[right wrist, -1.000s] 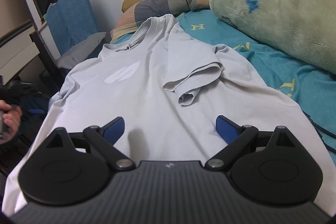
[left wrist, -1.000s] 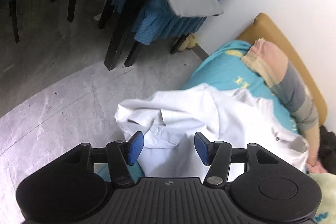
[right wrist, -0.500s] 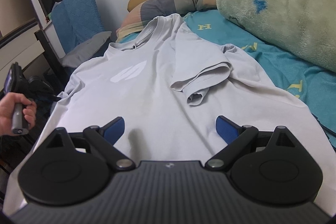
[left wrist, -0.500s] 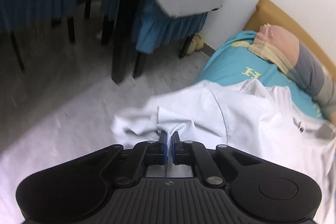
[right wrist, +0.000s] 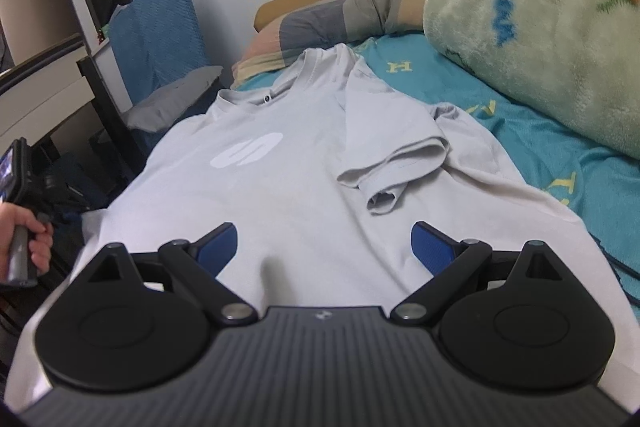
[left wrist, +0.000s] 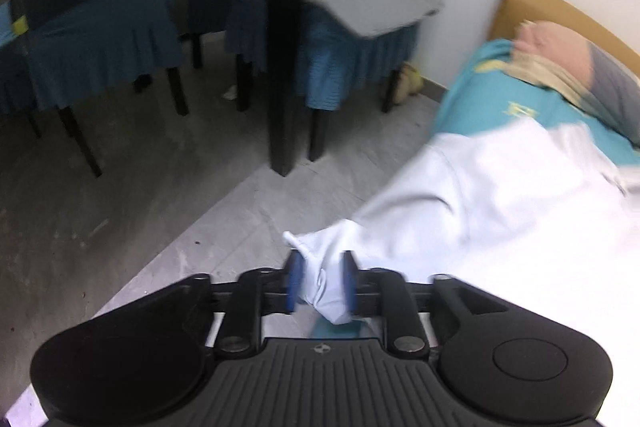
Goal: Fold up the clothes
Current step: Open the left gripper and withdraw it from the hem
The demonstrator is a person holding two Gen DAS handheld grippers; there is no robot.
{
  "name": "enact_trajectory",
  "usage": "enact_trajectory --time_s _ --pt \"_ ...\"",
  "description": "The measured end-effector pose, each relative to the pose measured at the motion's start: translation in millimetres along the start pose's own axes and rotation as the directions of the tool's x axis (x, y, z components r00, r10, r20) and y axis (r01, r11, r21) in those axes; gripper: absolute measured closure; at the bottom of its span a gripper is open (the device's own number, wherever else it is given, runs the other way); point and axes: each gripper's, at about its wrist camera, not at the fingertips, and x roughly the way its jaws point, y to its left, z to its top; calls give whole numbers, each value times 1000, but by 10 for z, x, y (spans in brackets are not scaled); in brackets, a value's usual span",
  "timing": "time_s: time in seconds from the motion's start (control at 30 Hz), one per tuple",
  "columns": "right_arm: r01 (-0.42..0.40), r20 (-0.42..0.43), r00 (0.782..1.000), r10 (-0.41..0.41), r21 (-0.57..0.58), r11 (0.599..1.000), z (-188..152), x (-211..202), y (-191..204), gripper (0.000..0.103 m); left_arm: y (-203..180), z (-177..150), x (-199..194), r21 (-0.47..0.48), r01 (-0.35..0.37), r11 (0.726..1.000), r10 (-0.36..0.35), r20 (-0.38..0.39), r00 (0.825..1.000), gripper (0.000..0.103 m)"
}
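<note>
A pale grey t-shirt (right wrist: 280, 187) lies face up on the teal bed sheet (right wrist: 520, 131), collar at the far end. Its right sleeve (right wrist: 396, 163) is folded inward over the chest. My right gripper (right wrist: 324, 239) hovers open above the shirt's lower part, nothing between its fingers. In the left wrist view the shirt (left wrist: 480, 207) hangs over the bed's edge. My left gripper (left wrist: 322, 279) has the bunched left sleeve (left wrist: 324, 267) between its blue pads, stretched out over the floor; its jaws are opening.
Blue-covered chairs (left wrist: 344, 39) and a black table leg (left wrist: 284, 67) stand on the grey floor left of the bed. A striped pillow (right wrist: 332, 19) lies by the headboard and a green plush blanket (right wrist: 540, 47) on the right. A hand (right wrist: 24, 251) holds the left gripper's handle.
The left gripper shut on the shirt's left sleeve, rolled and drew it out from the bed edge; its pads now stand wider apart. The right gripper stayed put.
</note>
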Motion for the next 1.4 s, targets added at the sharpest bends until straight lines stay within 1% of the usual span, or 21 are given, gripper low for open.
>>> enact_trajectory --time_s 0.03,0.07,0.1,0.13,0.17,0.23,0.27,0.33,0.37,0.4,0.5,0.57,0.63,0.73,0.87,0.93,1.03,1.17,1.23,1.4 --pt "-2 6 1000 2 3 1000 15 -13 2 8 -62 -19 -124 30 17 999 -17 16 1000 58" --pt "-4 12 1000 4 7 1000 29 -28 6 8 -124 -38 -249 59 33 998 -35 31 999 52" --pt "-6 19 1000 6 7 1000 47 -46 9 8 -200 -62 -398 86 49 995 -53 48 997 41" --pt "-8 26 1000 8 7 1000 64 -64 12 8 -288 -89 -568 110 64 992 -71 67 995 35" --pt "-9 34 999 9 3 1000 82 -90 17 8 -376 -116 -737 134 78 988 -90 85 992 32" --pt "-14 54 998 14 -2 1000 126 -164 37 8 -550 -193 -1083 176 108 978 -130 118 984 21" --pt "-19 65 998 19 -2 1000 151 -204 45 8 -635 -261 -1266 189 126 974 -152 132 979 19" --pt "-31 88 996 32 -14 999 196 -295 65 8 -805 -395 -1630 215 160 963 -197 160 967 7" --pt "-37 100 994 40 -25 999 217 -346 78 8 -890 -462 -1812 229 177 957 -219 173 960 4" --pt "-40 108 993 45 -44 998 235 -404 99 8 -967 -527 -1969 235 194 953 -238 177 955 3" --pt "-45 142 988 56 -76 996 291 -641 136 8 -1181 -722 -2366 238 241 941 -285 175 942 2" --pt "-41 169 984 56 -91 995 319 -821 162 8 -1322 -873 -2599 253 260 932 -313 194 930 1" --pt "-36 190 980 54 -95 995 325 -1007 174 8 -1427 -1033 -2795 281 260 924 -326 222 919 0" --pt "-34 212 976 59 -119 992 289 -1274 205 8 -1552 -1320 -3012 326 259 909 -346 244 906 0" --pt "-18 236 970 50 -136 991 265 -1527 236 8 -1538 -1677 -3093 378 270 886 -379 253 890 0" --pt "-23 244 968 50 -112 993 268 -1576 216 8 -1514 -1780 -3072 394 260 882 -376 252 892 0" --pt "-23 249 968 45 -89 996 266 -1577 185 8 -1437 -1847 -3037 396 261 881 -374 242 896 0" --pt "-30 223 974 49 -85 996 222 -1471 152 8 -1339 -1815 -3030 369 280 886 -381 237 894 0" --pt "-42 206 977 55 -65 997 197 -1392 126 8 -1298 -1791 -3022 351 282 893 -377 239 895 0" --pt "-92 162 983 83 45 995 163 -1188 -9 8 -1264 -1727 -2888 312 268 912 -345 226 911 0"
